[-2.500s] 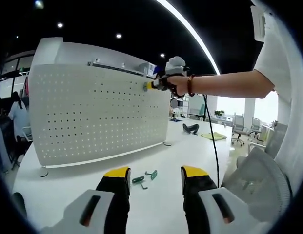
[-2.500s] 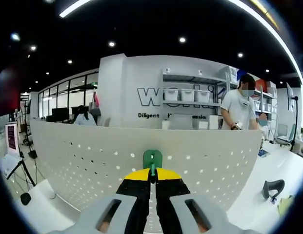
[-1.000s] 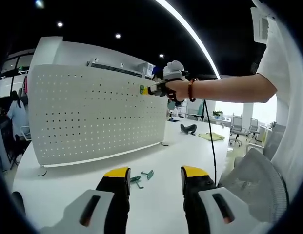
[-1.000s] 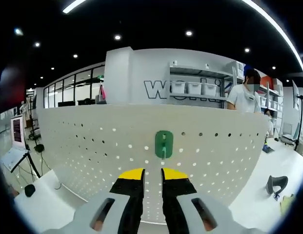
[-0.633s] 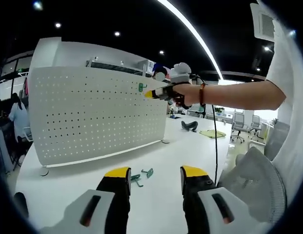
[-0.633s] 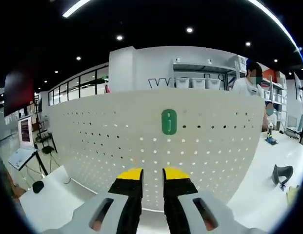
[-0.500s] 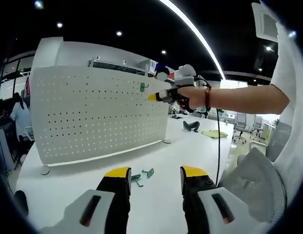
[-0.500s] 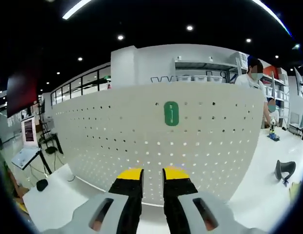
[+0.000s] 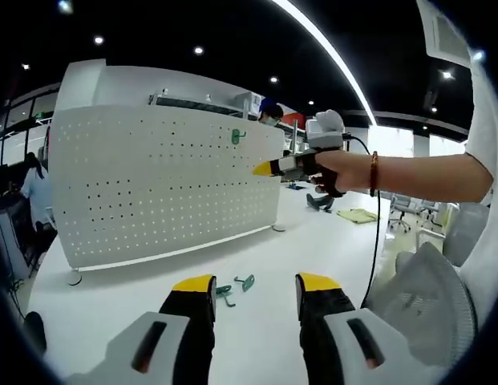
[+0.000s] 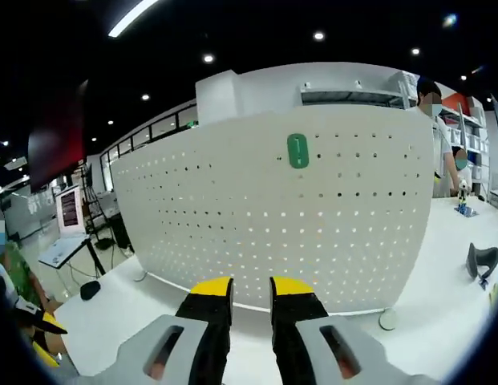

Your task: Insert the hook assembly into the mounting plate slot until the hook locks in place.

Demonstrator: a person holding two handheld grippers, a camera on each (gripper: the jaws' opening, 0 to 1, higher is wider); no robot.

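Green hook (image 10: 297,151) sits mounted high on the white pegboard (image 10: 257,224), which stands upright on the white surface (image 9: 136,297). Right gripper (image 10: 250,290) is apart from the board, fingers (image 10: 290,289) narrowly parted, holding nothing. Left gripper (image 9: 254,285) hangs low over the surface, fingers released and empty; two spare hooks (image 9: 235,288) lie just beyond them.

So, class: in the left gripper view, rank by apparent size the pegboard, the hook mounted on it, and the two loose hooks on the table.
1. pegboard, by far the largest.
2. loose hooks, together.
3. mounted hook, smallest, though it sits farther from the camera, so its true size is unsure.
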